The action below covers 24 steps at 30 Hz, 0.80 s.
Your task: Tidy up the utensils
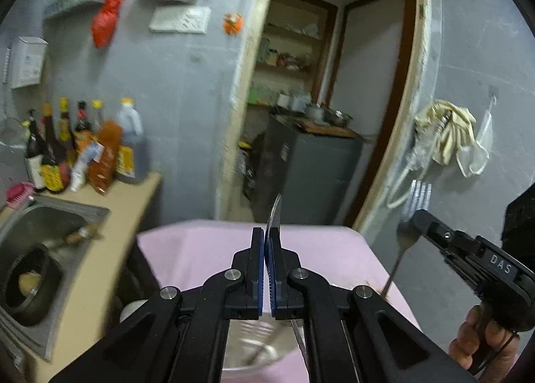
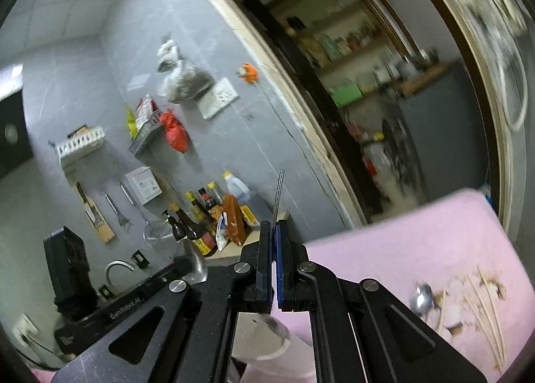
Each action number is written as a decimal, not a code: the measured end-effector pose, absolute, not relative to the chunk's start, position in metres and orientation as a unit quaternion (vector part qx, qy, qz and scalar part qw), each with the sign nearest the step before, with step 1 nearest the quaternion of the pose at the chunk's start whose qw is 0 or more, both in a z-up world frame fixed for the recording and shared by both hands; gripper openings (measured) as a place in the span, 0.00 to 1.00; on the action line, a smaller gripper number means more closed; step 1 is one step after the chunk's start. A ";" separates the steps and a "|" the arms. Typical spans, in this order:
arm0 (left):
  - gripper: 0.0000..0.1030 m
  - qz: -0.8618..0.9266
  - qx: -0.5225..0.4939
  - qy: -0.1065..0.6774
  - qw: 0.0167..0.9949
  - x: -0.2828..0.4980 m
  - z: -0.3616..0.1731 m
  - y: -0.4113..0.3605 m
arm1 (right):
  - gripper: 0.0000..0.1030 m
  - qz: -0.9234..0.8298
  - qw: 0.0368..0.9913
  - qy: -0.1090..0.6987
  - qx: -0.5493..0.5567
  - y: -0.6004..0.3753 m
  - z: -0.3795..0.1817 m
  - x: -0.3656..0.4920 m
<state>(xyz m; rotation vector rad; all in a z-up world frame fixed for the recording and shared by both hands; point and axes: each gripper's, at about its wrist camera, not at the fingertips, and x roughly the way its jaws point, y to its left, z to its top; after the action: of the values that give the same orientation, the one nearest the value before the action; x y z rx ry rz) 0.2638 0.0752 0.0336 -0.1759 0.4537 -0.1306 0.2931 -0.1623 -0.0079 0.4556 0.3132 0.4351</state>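
Observation:
My left gripper [image 1: 265, 232] is shut on a metal spoon [image 1: 275, 212], held edge-on with its bowl sticking up past the fingertips above the pink-covered table [image 1: 207, 249]. To the right, my right gripper [image 1: 418, 216] is shut on a fork [image 1: 418, 196], tines up and handle hanging down. In the right wrist view the right gripper [image 2: 275, 226] pinches the fork [image 2: 279, 192], seen edge-on. The left gripper [image 2: 187, 269] shows at the left with the spoon bowl [image 2: 195, 264]. A second spoon [image 2: 423, 296] and several wooden chopsticks [image 2: 485, 309] lie on the pink cloth [image 2: 401, 242].
A steel sink [image 1: 50, 226] with a dark pot sits at the left, with sauce bottles [image 1: 83, 149] on the counter behind it. A white cylindrical container [image 2: 267, 343] stands below the right gripper. An open doorway with a grey cabinet [image 1: 311, 169] lies ahead. A person's hand [image 1: 474, 343] grips the right handle.

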 end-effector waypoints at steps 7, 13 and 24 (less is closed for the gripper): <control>0.03 -0.010 -0.089 0.174 0.981 0.257 0.045 0.137 | 0.02 0.211 0.955 0.095 0.184 -0.106 0.022 0.290; 0.03 0.038 -0.076 0.146 0.986 0.264 0.031 0.167 | 0.03 0.208 0.958 0.078 0.181 -0.081 0.015 0.293; 0.03 0.038 -0.086 0.163 0.982 0.279 -0.003 0.180 | 0.02 0.204 0.957 0.076 0.193 -0.074 0.015 0.298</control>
<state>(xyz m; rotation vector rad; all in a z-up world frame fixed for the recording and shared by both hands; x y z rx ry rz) 0.2789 0.1803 -0.0030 -0.1735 0.3286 0.0765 0.2982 -0.0737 0.0150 0.3908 0.1536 0.4140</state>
